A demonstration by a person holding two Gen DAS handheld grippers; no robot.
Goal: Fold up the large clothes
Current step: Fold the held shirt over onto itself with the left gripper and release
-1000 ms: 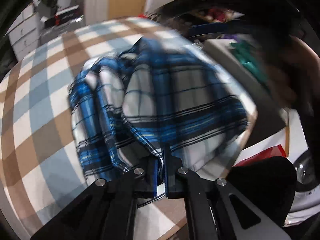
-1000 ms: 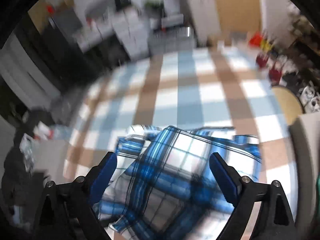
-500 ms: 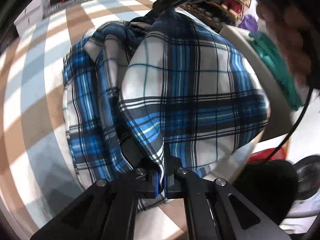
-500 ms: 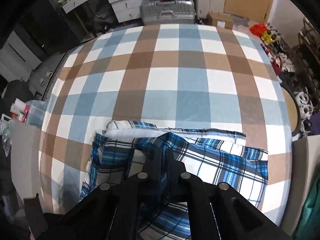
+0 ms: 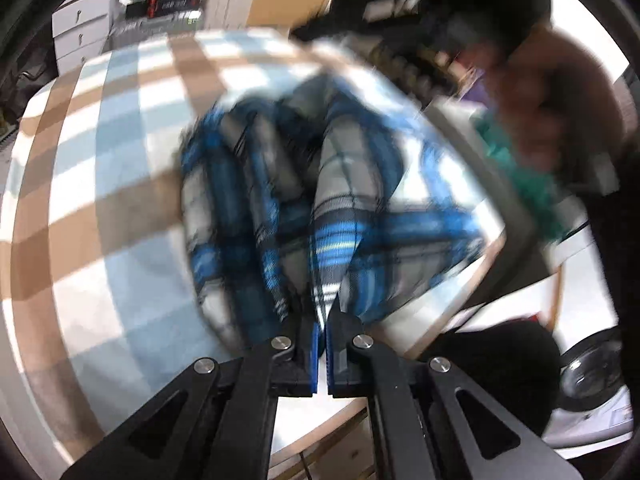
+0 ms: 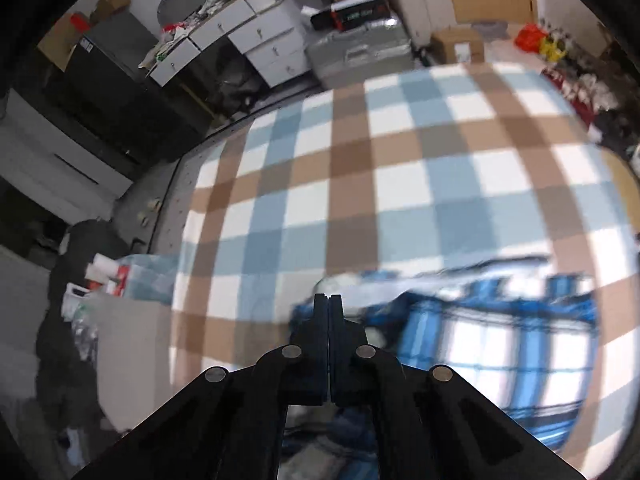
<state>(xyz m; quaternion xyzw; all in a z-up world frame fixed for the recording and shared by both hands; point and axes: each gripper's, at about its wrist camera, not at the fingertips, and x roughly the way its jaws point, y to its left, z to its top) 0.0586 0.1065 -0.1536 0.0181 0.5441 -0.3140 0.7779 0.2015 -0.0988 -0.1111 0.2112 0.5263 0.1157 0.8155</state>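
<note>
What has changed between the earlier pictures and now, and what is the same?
The right tongs, wide open a second ago, have closed; whether they pinch the blue-and-white plaid shirt is unclear. The left tongs stay shut on the shirt's edge, over the brown-and-blue checked cloth.

I see the shirt [image 5: 332, 200] bunched on the table [image 5: 100, 240], at its near edge. My left gripper [image 5: 322, 320] sits at the shirt's near hem. In the right wrist view the shirt [image 6: 480, 340] lies right of my right gripper [image 6: 328, 308]. Behind the table stand a suitcase [image 6: 360, 52] and drawers [image 6: 272, 44].
</note>
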